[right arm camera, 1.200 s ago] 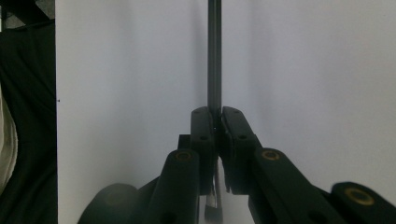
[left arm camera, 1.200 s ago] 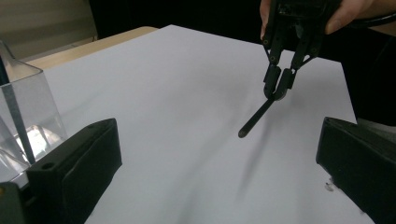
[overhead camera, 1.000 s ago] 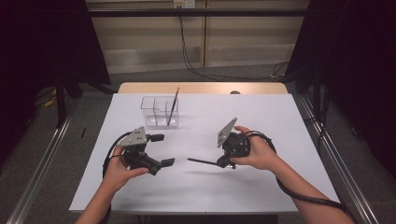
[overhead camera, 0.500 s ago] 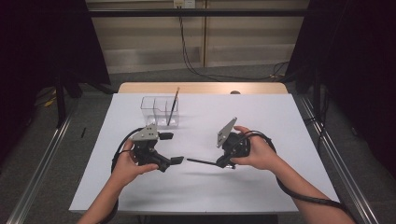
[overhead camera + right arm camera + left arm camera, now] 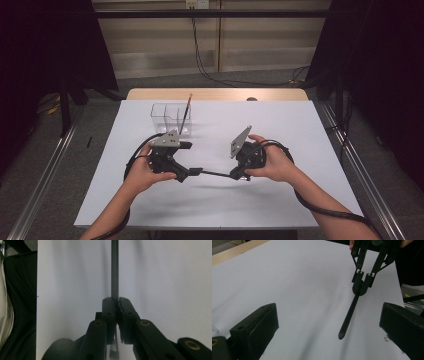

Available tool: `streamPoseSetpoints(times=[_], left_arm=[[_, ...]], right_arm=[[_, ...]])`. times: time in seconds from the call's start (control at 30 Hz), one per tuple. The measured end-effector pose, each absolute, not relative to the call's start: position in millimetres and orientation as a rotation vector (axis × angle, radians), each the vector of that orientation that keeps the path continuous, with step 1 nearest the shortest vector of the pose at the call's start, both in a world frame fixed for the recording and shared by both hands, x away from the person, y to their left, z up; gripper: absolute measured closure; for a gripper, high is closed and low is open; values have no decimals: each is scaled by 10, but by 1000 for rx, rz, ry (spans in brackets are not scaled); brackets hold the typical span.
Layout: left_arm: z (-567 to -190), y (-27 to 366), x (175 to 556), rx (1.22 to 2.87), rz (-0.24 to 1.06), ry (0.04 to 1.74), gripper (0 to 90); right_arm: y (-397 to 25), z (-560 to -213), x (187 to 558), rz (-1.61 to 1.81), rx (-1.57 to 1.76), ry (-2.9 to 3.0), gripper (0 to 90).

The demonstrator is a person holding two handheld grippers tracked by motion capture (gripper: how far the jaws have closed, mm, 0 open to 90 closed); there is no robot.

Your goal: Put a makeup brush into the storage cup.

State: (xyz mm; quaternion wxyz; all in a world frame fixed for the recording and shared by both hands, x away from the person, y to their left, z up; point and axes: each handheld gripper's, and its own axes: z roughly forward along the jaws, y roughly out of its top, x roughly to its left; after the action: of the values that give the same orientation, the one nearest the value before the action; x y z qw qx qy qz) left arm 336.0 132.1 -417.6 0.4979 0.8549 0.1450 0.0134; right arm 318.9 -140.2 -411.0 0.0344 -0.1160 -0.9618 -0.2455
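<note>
Black rod (image 5: 349, 315), clamped at one end by right gripper (image 5: 239, 174), held above the table (image 5: 300, 130), long axis pointing between the spread jaws of left gripper (image 5: 192, 172).

The rod (image 5: 349, 315) pinched in the right gripper (image 5: 115, 302) looks like smooth matt black plastic. Both the right and the left gripper (image 5: 192, 172) have matt black plastic jaws. Under them, the table (image 5: 300, 130) has a smooth matt white top; beyond them stands a glossy clear plastic box (image 5: 165, 116).
</note>
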Motion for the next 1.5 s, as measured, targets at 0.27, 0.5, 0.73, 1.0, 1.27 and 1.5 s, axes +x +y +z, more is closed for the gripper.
streamPoseSetpoints(times=[0.27, 0.5, 0.73, 1.0, 1.27, 1.5], left_arm=[[-4134, 1237, 3391, 2138, 31, 322, 59], [-4096, 1139, 3399, 2225, 49, 289, 91], [-4066, 1072, 3422, 2288, 49, 286, 137], [-4049, 998, 3418, 2366, 10, 277, 291], [-4080, 924, 3410, 2437, -17, 252, 422], [-4106, 867, 3367, 2484, -34, 186, 529]], right_arm=[[-1393, -4100, 3195, -753, -338, -2960, 845], [-1383, -4093, 3195, -738, -335, -2962, 844], [-1359, -4084, 3196, -741, -336, -2964, 845], [-1331, -4063, 3182, -748, -318, -2962, 845], [-1324, -4038, 3181, -755, -314, -2968, 844], [-1310, -4048, 3185, -749, -314, -2970, 844]])
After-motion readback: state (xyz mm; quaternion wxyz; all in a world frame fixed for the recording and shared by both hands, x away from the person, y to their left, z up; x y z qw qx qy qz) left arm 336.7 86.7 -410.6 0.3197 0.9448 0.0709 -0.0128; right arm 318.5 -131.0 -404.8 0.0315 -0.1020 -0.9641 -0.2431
